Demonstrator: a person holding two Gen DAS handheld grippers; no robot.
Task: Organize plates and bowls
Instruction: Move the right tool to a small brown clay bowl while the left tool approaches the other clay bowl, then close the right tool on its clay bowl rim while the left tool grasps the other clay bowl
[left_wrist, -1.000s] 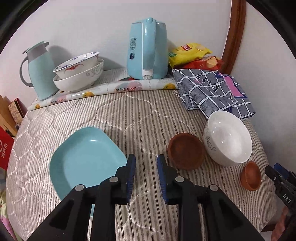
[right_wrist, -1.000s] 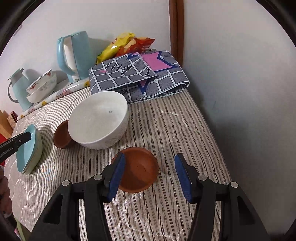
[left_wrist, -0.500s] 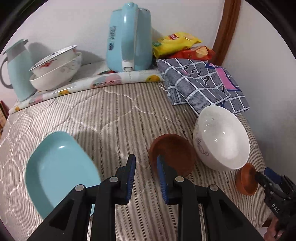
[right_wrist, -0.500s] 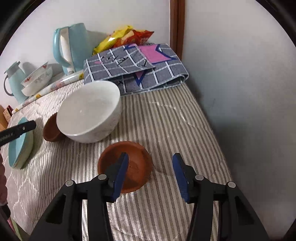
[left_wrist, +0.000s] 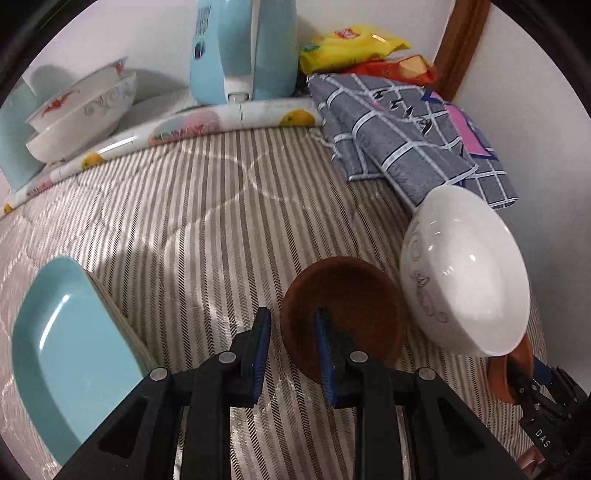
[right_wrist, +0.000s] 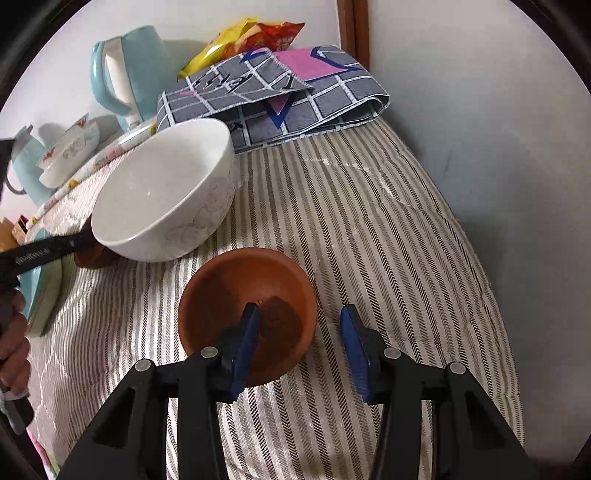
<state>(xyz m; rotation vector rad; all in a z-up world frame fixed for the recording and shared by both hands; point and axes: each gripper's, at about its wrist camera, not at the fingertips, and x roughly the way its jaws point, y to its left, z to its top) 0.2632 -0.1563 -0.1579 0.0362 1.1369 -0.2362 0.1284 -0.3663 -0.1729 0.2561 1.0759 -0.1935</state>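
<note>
A dark brown bowl (left_wrist: 354, 306) sits on the striped table beside a large white bowl (left_wrist: 469, 273). My left gripper (left_wrist: 293, 339) is open, its jaws straddling the dark bowl's near-left rim: right finger inside, left finger outside. A smaller orange-brown bowl (right_wrist: 255, 299) sits near the front edge. My right gripper (right_wrist: 301, 339) is open wide, left finger inside that bowl, right finger outside its right rim. A light blue plate (left_wrist: 62, 347) lies at the left. The white bowl (right_wrist: 166, 199) also shows in the right wrist view.
Two stacked patterned bowls (left_wrist: 81, 110), a blue kettle (left_wrist: 243, 48), a blue jug (right_wrist: 22, 166), a rolled floral mat (left_wrist: 177, 125), snack bags (left_wrist: 354, 44) and a folded grey checked cloth (left_wrist: 406, 133) line the back. A wall runs along the right.
My left gripper moved right and forward from the blue plate to the dark brown bowl's rim. My right gripper moved down and forward over the small orange-brown bowl's rim.
</note>
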